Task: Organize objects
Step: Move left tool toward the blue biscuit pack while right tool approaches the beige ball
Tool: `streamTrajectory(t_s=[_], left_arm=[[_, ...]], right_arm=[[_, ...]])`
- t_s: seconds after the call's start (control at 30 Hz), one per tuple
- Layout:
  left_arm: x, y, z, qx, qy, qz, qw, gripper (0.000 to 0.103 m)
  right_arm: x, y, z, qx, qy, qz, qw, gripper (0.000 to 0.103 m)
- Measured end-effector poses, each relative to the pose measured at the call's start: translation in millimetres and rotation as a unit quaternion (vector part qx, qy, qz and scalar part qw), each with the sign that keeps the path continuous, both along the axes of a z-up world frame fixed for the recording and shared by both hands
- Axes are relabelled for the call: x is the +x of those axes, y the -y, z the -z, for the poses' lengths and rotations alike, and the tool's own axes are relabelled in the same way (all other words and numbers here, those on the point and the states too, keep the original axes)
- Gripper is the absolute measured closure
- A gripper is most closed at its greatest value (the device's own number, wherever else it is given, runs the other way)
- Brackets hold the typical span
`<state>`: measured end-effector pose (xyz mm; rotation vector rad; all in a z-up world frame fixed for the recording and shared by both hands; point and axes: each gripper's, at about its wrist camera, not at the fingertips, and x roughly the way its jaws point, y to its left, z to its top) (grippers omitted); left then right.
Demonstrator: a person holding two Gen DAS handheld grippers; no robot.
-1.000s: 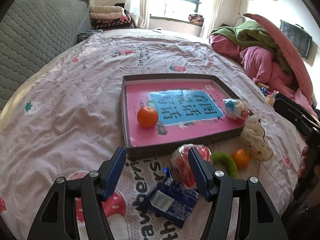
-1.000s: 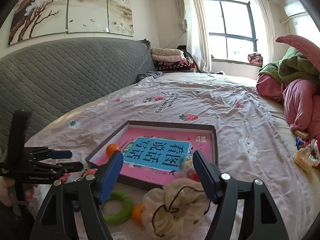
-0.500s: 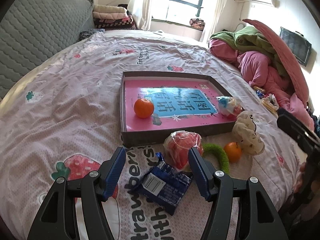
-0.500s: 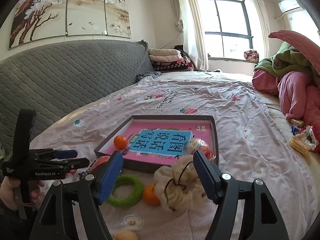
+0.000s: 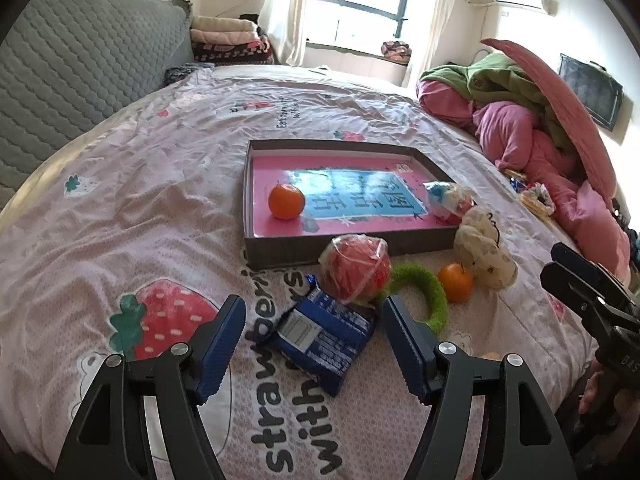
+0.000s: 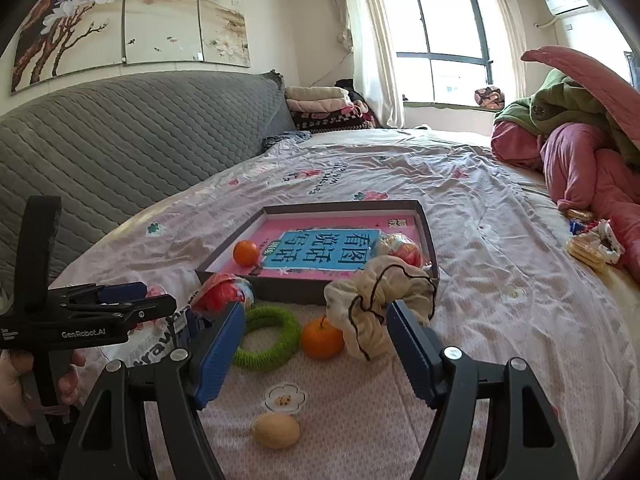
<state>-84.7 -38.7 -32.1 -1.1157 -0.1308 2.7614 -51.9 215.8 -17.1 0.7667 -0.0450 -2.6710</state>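
both grippers spread, empty. left gripper [image 5: 313,343] hovers over blue snack packet [image 5: 320,330] lying on bedsheet [image 5: 120,216] before tray [image 5: 348,246]. packet likely light, crinkly, slippery; pinch across flat middle.

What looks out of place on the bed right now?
Most items lie outside the box: blue snack packet, wrapped red fruit, green ring, orange, cloth pouch and an egg. Only one orange and a wrapped ball are inside.

Both wrist views low over tray [image 5: 256,250]
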Motion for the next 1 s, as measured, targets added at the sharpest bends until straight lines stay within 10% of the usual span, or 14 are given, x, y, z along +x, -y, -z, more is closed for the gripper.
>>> streamTrajectory(t_s=[1.0], left_arm=[[44,-13,-4,-0.027,-0.018,0.037,0.9988,0.031]], right_arm=[[39,5,6,0.038,0.013,0.018,0.999,0.030]])
